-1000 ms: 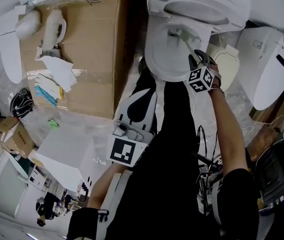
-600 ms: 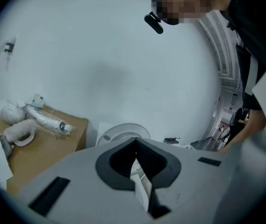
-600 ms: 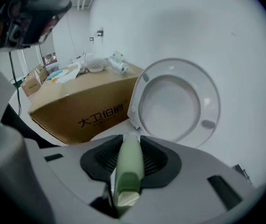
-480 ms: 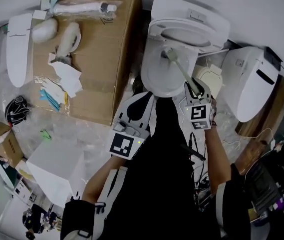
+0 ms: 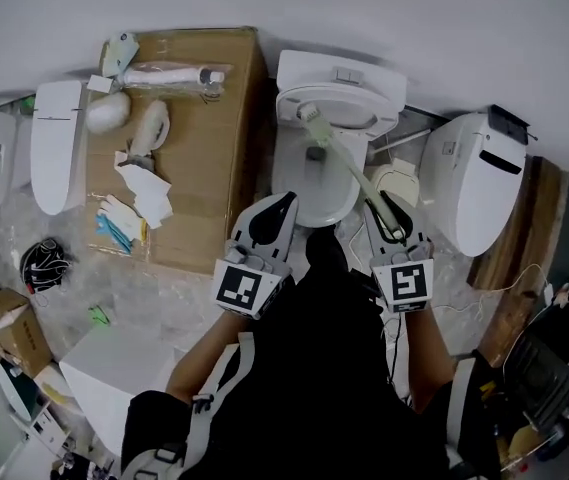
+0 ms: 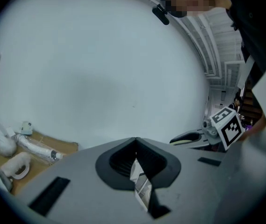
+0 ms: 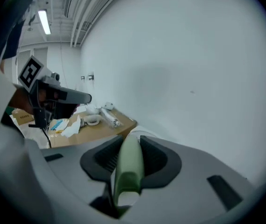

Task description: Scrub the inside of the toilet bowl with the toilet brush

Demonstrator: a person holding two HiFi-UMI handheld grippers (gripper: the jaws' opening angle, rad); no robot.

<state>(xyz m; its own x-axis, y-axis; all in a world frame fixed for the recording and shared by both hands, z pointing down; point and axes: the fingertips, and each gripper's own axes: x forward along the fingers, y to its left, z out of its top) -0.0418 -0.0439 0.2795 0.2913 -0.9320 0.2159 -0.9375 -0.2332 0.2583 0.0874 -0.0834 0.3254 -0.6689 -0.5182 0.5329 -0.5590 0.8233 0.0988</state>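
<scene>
Raised now, toilet brush (image 5: 339,158) extends ahead of my right hand-held gripper (image 5: 384,213) clamping it; left hand-held gripper (image 5: 274,208) closed.

The toilet bowl (image 5: 294,193) is open from above, with its seat and lid (image 5: 339,73) raised against the wall (image 5: 264,8). The toilet brush (image 5: 347,168) crosses the opening on a slant (head near the back). A cardboard box (image 5: 204,148) stands just beside the bowl's left flank. A second toilet (image 5: 474,183) hems the right, leaving only a narrow, cluttered gap.
</scene>
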